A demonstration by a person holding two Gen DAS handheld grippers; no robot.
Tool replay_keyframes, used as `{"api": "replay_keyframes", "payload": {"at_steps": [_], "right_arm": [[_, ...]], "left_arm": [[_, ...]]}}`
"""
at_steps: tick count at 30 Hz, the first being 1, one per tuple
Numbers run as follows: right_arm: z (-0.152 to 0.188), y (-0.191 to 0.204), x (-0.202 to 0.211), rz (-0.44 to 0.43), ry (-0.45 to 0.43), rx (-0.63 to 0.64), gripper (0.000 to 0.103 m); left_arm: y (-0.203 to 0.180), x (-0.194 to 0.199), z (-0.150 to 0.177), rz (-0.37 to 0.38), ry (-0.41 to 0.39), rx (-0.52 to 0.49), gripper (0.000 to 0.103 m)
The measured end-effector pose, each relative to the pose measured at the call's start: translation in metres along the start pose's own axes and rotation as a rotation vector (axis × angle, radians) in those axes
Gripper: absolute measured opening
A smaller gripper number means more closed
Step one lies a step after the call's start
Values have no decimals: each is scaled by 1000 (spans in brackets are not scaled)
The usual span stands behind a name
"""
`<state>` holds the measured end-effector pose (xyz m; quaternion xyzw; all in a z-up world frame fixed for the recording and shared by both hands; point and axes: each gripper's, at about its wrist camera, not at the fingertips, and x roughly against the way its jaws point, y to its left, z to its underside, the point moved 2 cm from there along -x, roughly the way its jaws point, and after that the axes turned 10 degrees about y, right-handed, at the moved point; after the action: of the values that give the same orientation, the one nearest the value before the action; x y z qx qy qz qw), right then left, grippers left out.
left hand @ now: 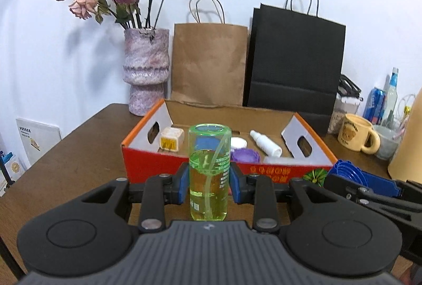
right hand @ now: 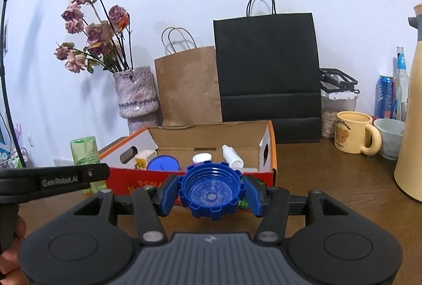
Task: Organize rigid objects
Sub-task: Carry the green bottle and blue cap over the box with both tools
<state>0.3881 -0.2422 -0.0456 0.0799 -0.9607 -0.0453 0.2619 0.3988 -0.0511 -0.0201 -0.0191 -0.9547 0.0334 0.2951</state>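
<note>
Two grips live | left gripper (left hand: 209, 183) clenched on green bottle (left hand: 209, 171), half-full of liquid | right gripper (right hand: 211, 195) grasping blue cap (right hand: 210, 194) | red box (left hand: 184, 163) holds white spray bottle (left hand: 265, 143), purple lid (left hand: 245, 155)

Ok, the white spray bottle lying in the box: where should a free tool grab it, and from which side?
Grip the white spray bottle across its round body, coming from above: it lies flat on the floor of the box, nozzle toward the back wall, and the walls block any side approach.
</note>
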Motion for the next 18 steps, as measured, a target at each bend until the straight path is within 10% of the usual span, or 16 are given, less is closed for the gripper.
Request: {"api": "replay_keyframes", "payload": {"at_steps": [18], "right_arm": [[-36,11,-15,5,-70,7,53]], "left_arm": [[8,3,-47,6,-97,78,32]]}}
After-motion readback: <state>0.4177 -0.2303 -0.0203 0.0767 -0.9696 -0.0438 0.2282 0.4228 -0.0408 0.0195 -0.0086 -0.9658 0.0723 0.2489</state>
